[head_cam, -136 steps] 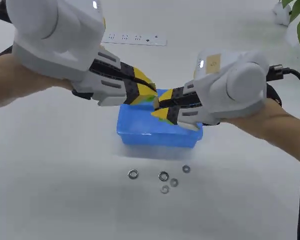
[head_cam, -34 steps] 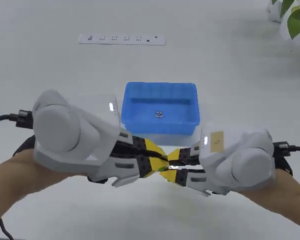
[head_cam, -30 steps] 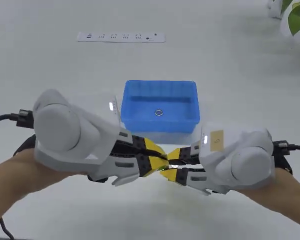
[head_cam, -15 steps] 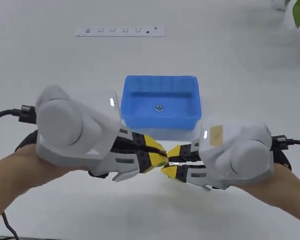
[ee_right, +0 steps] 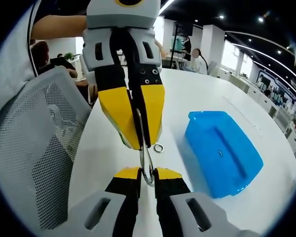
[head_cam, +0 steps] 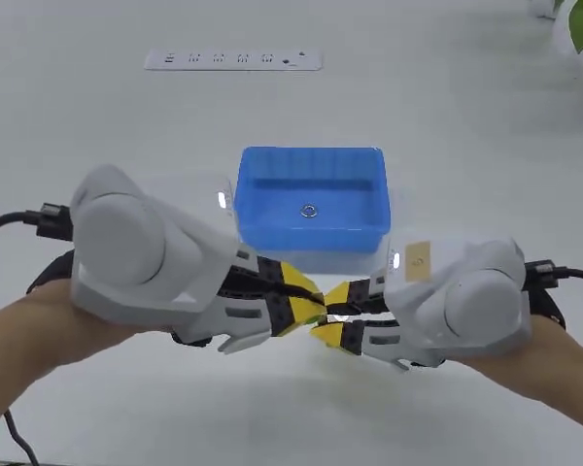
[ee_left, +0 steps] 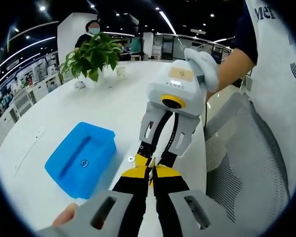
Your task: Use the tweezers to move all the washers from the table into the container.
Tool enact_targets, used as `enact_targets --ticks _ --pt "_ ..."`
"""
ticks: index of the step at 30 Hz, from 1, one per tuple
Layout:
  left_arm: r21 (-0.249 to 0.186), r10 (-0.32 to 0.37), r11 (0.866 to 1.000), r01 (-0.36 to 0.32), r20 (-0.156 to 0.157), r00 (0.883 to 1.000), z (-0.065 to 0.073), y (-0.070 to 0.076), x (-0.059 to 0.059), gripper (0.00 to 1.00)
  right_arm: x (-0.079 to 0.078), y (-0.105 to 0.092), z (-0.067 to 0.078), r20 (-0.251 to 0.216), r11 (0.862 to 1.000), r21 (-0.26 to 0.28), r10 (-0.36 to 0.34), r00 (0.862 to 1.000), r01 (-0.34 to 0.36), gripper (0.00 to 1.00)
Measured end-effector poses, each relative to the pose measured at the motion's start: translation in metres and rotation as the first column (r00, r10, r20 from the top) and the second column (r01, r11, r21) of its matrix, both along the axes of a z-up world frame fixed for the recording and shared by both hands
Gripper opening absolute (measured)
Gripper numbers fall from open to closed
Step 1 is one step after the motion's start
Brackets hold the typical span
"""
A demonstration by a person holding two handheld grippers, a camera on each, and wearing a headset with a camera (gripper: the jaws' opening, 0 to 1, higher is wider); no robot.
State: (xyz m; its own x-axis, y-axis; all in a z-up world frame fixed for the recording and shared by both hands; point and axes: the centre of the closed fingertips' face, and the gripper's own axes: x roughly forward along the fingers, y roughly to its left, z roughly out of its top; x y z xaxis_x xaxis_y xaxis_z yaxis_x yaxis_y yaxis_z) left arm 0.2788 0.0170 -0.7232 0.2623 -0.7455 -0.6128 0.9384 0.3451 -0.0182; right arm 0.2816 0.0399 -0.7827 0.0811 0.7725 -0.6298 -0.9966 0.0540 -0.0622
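Pulled back from the container [head_cam: 311,236], left gripper [head_cam: 311,296] and right gripper [head_cam: 326,325] both pinch the tweezers [ee_right: 146,168]; one washer [head_cam: 309,211] lies inside, another washer [ee_right: 159,147] waits on the tabletop [head_cam: 126,126].

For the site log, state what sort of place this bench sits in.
Most likely an open-plan office or lab floor: a long white table, a mesh office chair beside it, a potted plant on the table, and ceiling lights running over further desks.
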Motion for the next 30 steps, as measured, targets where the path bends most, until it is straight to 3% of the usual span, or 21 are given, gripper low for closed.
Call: enact_targets --ticks 10,21,24,30 --pt "-0.006 0.000 1.000 0.000 -0.013 1.000 -0.001 -0.001 0.000 0.07 0.000 -0.002 0.001 -0.001 1.000 -0.004 0.009 1.000 -0.009 0.12" --pt "0.033 -0.020 0.999 0.021 -0.038 0.999 -0.005 -0.002 0.007 0.07 0.003 0.000 0.003 -0.040 0.999 0.001 0.046 0.998 -0.046 0.11" --pt "0.061 -0.030 0.998 0.033 -0.042 0.999 -0.010 -0.001 0.007 0.08 0.002 0.001 0.003 -0.038 0.999 -0.003 0.050 0.998 -0.050 0.10" --pt "0.057 -0.032 0.998 0.034 -0.040 0.999 -0.009 -0.001 0.005 0.08 0.002 0.000 0.003 -0.040 0.999 0.017 0.042 0.998 -0.041 0.10"
